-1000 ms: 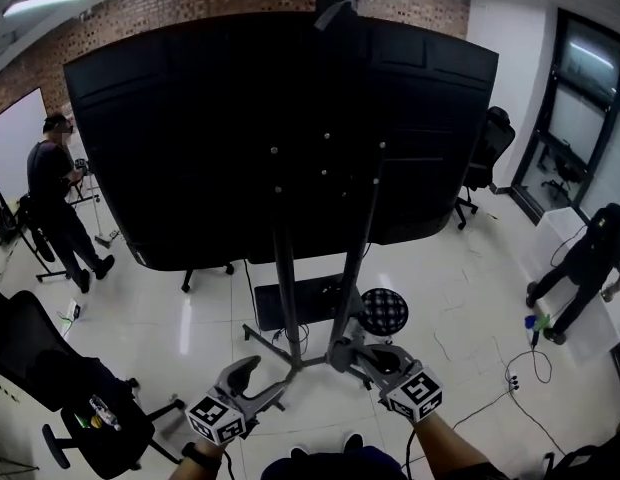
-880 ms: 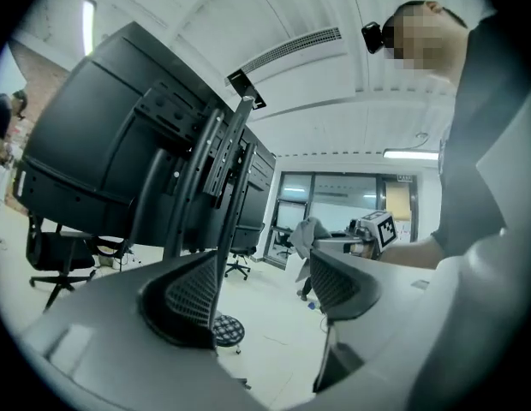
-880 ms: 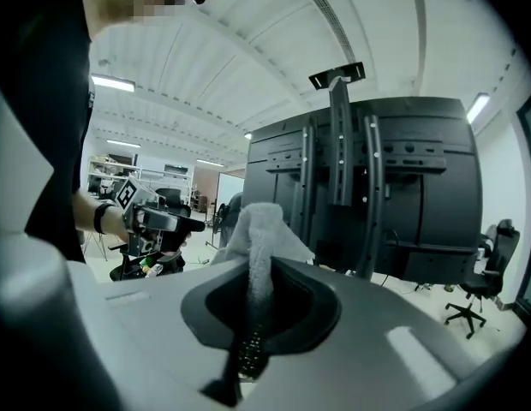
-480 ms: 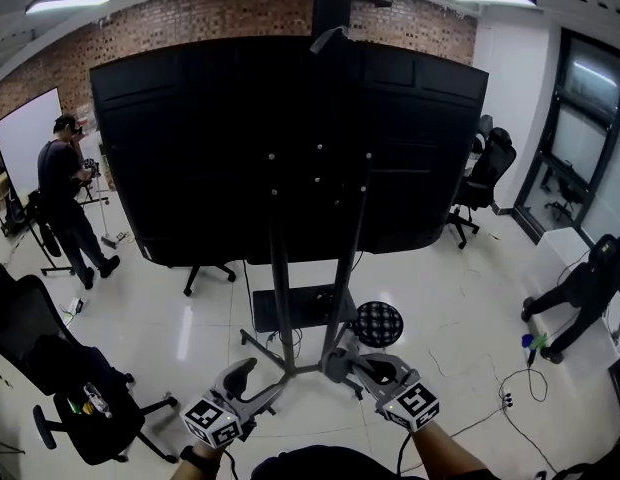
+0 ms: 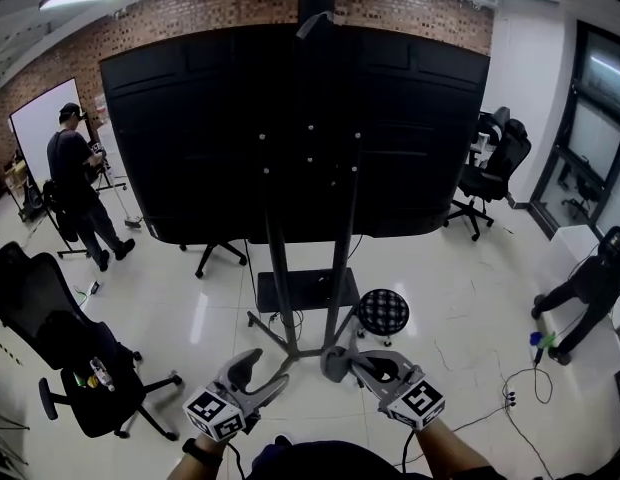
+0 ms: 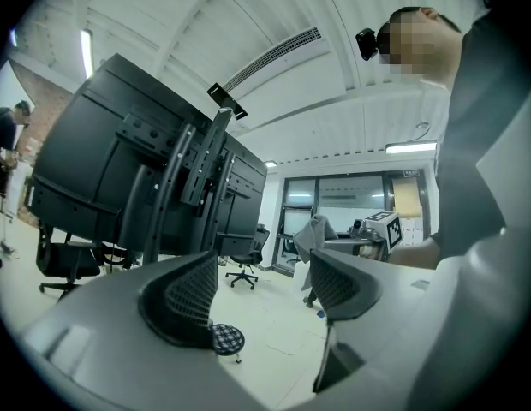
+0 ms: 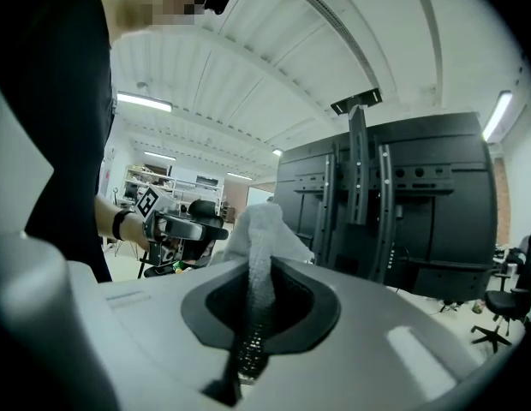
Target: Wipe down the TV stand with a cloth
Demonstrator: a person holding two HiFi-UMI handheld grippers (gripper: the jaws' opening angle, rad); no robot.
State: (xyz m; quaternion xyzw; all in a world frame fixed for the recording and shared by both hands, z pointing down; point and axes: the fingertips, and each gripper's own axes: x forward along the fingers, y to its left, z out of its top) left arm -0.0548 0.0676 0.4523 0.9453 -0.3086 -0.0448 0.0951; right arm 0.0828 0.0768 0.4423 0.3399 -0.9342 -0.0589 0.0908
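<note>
Both hand-held grippers sit low in the head view. The right hand-held gripper point(image 5: 342, 364) is closed on a grey cloth point(image 5: 333, 358). The left hand-held gripper point(image 5: 262, 376) is open and holds nothing. Just past them stands the TV stand point(image 5: 274, 268), with two tall poles and feet on the white floor point(image 5: 190, 318). It holds up a big black TV point(image 5: 290, 118), seen from the back. A small stool point(image 5: 383, 311) is beside the feet. The cloth looks close to the stand but not on it, so I think the wiping has not started.

From the left gripper view, the two jaws are wide apart with only floor and the stool between them. The stand rises off to the left.

From the right gripper view, the jaws are pressed together on the cloth, which sticks up as a white, fluffy lump. The poles stand behind it, apart from it.

The next move, I think, is to bring the cloth up to a pole or foot and rub it along.

Some things are hard to see. The grippers cover part of the feet. The stand is too dark to show any dust, and the TV's front is hidden.
</note>
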